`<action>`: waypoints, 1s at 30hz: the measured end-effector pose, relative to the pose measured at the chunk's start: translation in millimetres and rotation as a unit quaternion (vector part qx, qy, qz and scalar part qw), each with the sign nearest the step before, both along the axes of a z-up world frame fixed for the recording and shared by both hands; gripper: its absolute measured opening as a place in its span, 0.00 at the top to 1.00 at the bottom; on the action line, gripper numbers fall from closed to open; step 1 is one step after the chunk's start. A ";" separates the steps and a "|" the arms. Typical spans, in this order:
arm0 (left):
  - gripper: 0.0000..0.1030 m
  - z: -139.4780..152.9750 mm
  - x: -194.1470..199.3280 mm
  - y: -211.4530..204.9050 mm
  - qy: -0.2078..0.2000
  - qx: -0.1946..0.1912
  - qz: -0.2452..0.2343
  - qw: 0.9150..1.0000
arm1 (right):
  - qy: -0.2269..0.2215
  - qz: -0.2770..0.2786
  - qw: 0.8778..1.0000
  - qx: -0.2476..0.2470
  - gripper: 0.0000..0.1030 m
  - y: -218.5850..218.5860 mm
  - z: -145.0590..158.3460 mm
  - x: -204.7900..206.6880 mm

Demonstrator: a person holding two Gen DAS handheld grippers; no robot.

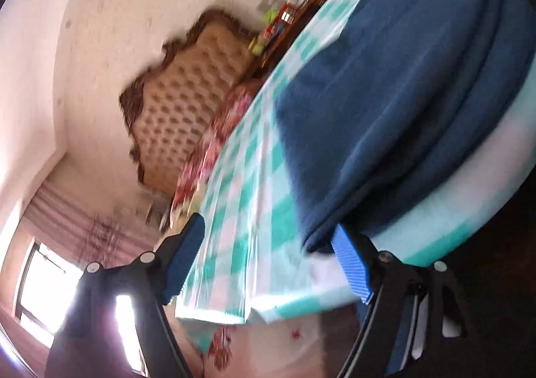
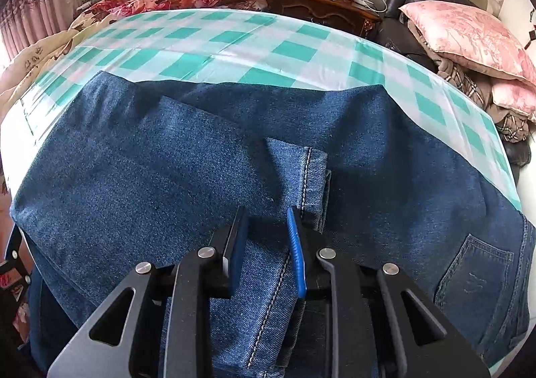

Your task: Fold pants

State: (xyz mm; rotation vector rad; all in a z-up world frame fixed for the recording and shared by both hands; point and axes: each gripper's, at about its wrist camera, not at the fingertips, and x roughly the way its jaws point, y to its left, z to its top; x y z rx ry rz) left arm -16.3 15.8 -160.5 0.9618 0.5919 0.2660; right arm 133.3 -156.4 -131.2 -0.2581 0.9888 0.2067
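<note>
While the right tool [image 2: 266, 252] is pinching a seamed strip of the pants [image 2: 201, 157] between its blue pads, the left tool [image 1: 268, 264] is standing spread wide with nothing pressed in it. The pants are lying flat on the green-checked cloth [image 2: 294, 50] that covers the surface, already doubled over, with a hemmed leg end [image 2: 301, 170] lying just ahead of the right tool and a back pocket [image 2: 475, 271] off to its right. Seen from the left tool, the folded edge of the denim is sitting just ahead of its right-hand finger [image 1: 351, 267], while the other finger is hanging out past the cloth's edge; that view is smeared, so whether the pad is touching the fabric I cannot tell.

Judging by this, the step in hand is taking a second hold for the next fold. To do it well, the left tool should be sliding level along the cloth so one finger is going under all the layers at the fold, not just the top one, before closing. The right tool should be keeping its pinch firm and low, holding the seam taut so the stack is not sliding. Both ends should then be lifting together, keeping the edges lined up and the hem from flopping open.
</note>
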 end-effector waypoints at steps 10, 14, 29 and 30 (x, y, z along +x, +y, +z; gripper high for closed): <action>0.24 -6.7 7.4 22.1 0.039 0.017 -0.009 0.999 | 0.003 0.003 1.000 0.008 0.79 -1.7 -0.6 -0.2; 0.24 -5.8 12.5 9.3 0.042 -0.009 -0.024 0.999 | 0.004 0.001 1.000 0.007 0.79 -0.9 -0.5 0.8; 0.21 -6.9 6.4 45.1 0.049 -0.043 -0.035 0.997 | 0.004 0.002 1.000 0.022 0.79 -4.9 -0.2 0.8; 0.21 -5.9 2.9 44.5 0.050 -0.042 -0.040 0.997 | 0.005 0.002 1.000 0.022 0.79 -5.0 -0.1 1.0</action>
